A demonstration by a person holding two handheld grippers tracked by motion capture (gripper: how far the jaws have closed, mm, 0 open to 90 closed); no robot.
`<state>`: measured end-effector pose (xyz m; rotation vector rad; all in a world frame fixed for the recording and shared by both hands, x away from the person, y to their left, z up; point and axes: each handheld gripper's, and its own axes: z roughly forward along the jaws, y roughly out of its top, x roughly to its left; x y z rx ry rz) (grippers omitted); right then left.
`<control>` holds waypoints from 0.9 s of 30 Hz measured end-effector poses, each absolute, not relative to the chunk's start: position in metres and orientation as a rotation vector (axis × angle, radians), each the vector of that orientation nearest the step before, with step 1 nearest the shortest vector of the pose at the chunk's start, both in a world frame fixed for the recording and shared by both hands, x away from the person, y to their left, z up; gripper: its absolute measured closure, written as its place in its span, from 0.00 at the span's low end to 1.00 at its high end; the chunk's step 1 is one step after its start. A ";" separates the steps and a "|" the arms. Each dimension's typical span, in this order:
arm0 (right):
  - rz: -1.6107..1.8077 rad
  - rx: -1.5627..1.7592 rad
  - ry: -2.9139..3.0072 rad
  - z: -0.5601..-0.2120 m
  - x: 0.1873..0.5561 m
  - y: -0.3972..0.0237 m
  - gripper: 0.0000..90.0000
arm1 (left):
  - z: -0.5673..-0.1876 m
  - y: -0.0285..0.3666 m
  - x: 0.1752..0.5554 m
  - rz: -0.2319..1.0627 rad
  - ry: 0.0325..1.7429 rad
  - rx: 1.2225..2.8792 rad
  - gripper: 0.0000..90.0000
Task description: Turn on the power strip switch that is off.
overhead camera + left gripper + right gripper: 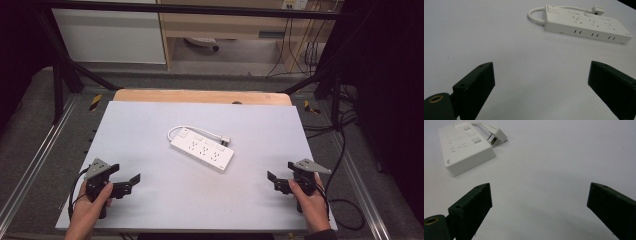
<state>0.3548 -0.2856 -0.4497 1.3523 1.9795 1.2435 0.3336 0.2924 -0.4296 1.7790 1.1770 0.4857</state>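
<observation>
**Power strip lying mid-table, both grippers waiting with jaws apart**

A white power strip point(202, 148) is lying flat near the middle of the grey table point(150, 120), turned at a slant so that one end is pointing toward the far left corner and the other toward the near right corner. Its short white cord point(192, 129) is looping out from the far-left end and running along the strip's far side, ending in a plug point(226, 140) that is resting on the table just beside the strip.

The left gripper point(125, 183) is sitting near the near left corner, held in the person's left hand point(90, 207), and its jaws are standing wide apart with nothing between them (bare table is showing through the gap in the left gripper view). The right gripper point(278, 182) is waiting near the near right corner in the right hand point(311, 202); its jaws are likewise spread and holding nothing. Both grippers are well apart from the strip.
</observation>
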 end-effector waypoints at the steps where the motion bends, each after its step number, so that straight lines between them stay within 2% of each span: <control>1: 1.243 1.352 1.979 -0.450 0.355 -0.286 0.07 | -0.430 0.292 0.334 0.482 1.177 1.780 0.08; 27: 1.298 1.313 2.025 -0.424 0.356 -0.273 0.06 | -0.436 0.288 0.337 0.451 1.198 1.838 0.08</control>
